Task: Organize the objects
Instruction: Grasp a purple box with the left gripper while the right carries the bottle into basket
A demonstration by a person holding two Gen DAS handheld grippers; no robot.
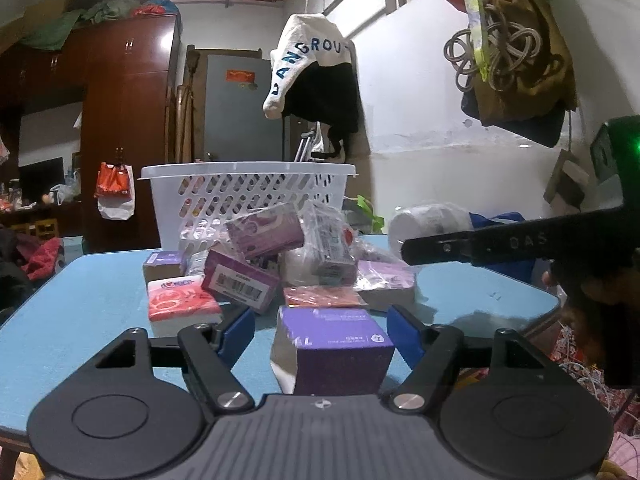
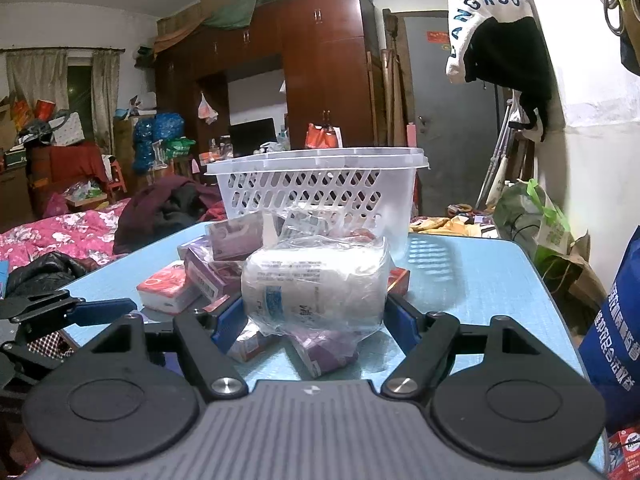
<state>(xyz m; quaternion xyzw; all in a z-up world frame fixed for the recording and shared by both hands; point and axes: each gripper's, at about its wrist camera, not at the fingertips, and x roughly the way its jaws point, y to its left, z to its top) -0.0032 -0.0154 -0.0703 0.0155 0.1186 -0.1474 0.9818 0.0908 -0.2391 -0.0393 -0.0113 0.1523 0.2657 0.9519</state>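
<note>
Boxes and packets lay in a messy heap on the blue table [image 1: 92,292], right in front of the white plastic basket with holes in its sides [image 1: 248,196]. The basket stood at the far side of the table, and some of the heap leaned against it. Through the holes, a few coloured bits showed, but it was too hard to tell if they were inside it or behind it.

The left gripper [image 1: 320,330] was wide open. A purple cardboard box [image 1: 336,344] sat between its blue fingers [image 1: 236,330], and neither finger touched it.

The right gripper [image 2: 310,314] had its blue fingers [image 2: 228,318] close on both sides of a white roll wrapped in clear plastic [image 2: 316,280]. It looked like it was holding the roll (but the wrap hid the spots where they would meet, so this could not be told for sure).

A red and white tissue pack [image 1: 182,304] and a purple box with a barcode sticker [image 1: 240,284] lay nearby in the heap.

The job looked like it had only just begun. Almost everything was out on the table and had to be put away, most likely into the basket. The roll and the purple box seemed to be the first ones to go.
</note>
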